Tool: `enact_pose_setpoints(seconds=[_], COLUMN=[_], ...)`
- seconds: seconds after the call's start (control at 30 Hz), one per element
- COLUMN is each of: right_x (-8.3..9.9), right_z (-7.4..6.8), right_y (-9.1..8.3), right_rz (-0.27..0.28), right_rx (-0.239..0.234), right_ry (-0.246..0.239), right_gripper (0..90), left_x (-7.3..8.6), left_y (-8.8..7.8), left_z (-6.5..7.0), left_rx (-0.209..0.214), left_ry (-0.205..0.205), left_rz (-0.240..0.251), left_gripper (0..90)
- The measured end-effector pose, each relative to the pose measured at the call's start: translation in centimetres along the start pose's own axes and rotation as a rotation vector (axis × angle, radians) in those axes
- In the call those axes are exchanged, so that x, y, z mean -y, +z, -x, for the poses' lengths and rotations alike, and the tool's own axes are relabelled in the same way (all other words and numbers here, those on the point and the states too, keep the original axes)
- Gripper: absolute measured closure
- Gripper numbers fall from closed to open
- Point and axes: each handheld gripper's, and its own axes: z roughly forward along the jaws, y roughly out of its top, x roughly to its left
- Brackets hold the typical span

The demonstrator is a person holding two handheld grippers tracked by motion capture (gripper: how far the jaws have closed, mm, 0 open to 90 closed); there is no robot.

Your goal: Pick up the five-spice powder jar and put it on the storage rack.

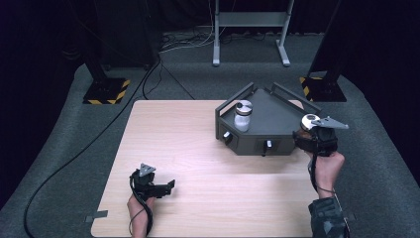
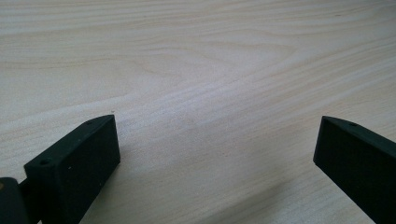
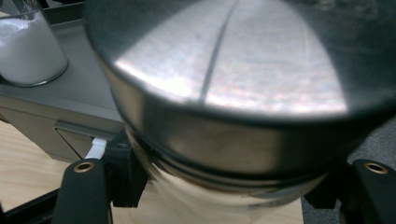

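**Right gripper clamps a metal-lidded jar at the tray's corner; left gripper open on bare wood**

The held jar (image 1: 310, 122) sits at about 3 o'clock on the table, just off the right front corner of the dark grey tray (image 1: 277, 116). Its lid is brushed silver metal, round and slightly domed, with a thin straight line across the top; below the lid rim the body looks pale, though blur hides its detail. Its long axis runs roughly upright, lid uppermost in the high view.

The right gripper (image 3: 224, 196) has its black jaws closed against the jar's sides just under the lid, one at each side of the body. The right hand (image 1: 327, 166) grips it from below.

A second jar (image 1: 242, 115) stands upright on the tray's left part, clear glass with white powder inside and a silver lid. The tray is angular, with raised bar rails along its back edges and small knobs on its front faces.

The left gripper (image 2: 215, 158), at about 7 o'clock, has matte black jaws spread wide with nothing between them, over the table (image 2: 196, 60), pale wood with a soft wavy grain.
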Motion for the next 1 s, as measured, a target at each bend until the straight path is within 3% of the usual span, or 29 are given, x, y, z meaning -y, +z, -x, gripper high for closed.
enact_pose_setpoints(seconds=[1.0], right_x=[-2.6], right_z=[-0.1], right_y=[1.6], right_rz=[-0.012], right_rx=[0.004], right_ry=[-0.018], right_gripper=[30.3], left_x=[0.0], left_y=[0.0], left_z=[-0.1], left_rx=[0.004], left_ry=[0.0], left_rz=[0.001], left_gripper=[0.3])
